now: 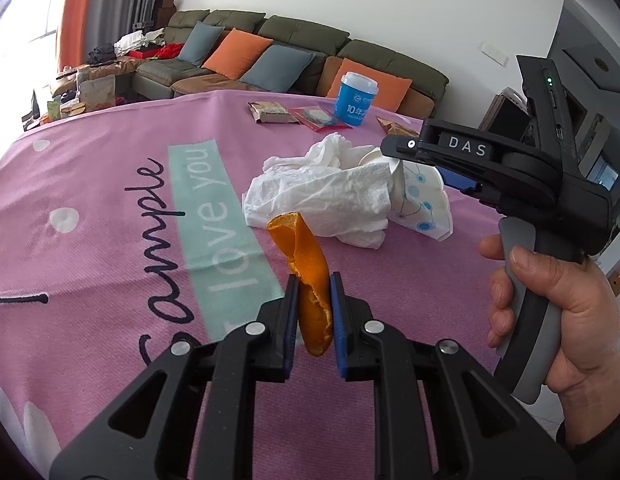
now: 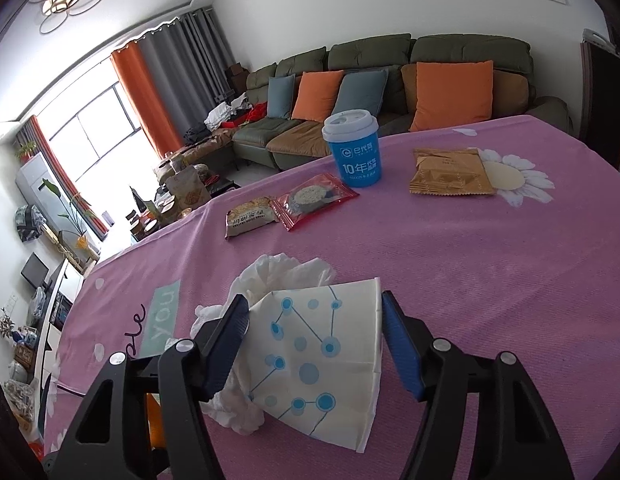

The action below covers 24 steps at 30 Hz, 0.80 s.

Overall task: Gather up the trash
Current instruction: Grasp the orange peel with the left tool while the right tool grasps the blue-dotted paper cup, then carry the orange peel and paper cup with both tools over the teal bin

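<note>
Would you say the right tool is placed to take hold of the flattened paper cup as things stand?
Probably yes: the right tool already straddles the flattened paper cup, with nothing between. The crumpled tissue touches its left side and may come along.

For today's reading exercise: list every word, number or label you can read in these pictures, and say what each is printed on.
"love you": pale green stripe on the pink tablecloth.
"DAS": black body of the right tongs.
"10年": blue lidded cup; its smaller print is too small.
Black script on the cloth is partly cut off.
Snack packet characters: too blurred.
</note>
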### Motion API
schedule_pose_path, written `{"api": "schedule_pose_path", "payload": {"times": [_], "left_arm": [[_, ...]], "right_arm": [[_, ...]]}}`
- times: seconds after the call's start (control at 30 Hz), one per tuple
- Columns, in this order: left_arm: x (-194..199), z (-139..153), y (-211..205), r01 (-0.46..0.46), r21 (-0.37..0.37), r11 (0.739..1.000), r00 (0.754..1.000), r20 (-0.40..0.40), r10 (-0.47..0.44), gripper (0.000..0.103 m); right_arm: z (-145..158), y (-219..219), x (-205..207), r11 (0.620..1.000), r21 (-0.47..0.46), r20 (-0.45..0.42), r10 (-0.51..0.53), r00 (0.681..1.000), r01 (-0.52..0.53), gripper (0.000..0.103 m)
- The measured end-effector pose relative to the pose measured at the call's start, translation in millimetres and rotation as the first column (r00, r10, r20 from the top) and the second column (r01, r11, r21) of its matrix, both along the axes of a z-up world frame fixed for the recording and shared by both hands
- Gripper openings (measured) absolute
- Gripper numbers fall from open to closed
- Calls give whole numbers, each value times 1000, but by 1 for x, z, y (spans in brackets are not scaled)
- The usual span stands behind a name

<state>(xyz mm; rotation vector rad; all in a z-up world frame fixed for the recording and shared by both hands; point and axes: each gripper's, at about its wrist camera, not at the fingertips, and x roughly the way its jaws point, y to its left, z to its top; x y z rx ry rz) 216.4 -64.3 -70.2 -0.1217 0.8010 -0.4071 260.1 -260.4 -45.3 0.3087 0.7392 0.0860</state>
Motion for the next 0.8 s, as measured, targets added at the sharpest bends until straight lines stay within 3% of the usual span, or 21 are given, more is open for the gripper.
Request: {"api": "schedule_pose_path", "payload": {"times": [0.23,0.43,0.8], "left_arm": [[-1,3,-1,-6,3,1000,1000,23,6,16],[-6,17,10,-36,4,999,997,68,35,16],[-42,57,60,-149,1,989,974,173,147,16]], "right_arm": [[12,-13,-19,1000,-18,47,-17,999,18,63],[39,-14,-46,998,-62,123,-5,992,13,63],[70,32,-73,988,-102,194,130,972,-111,63]]}}
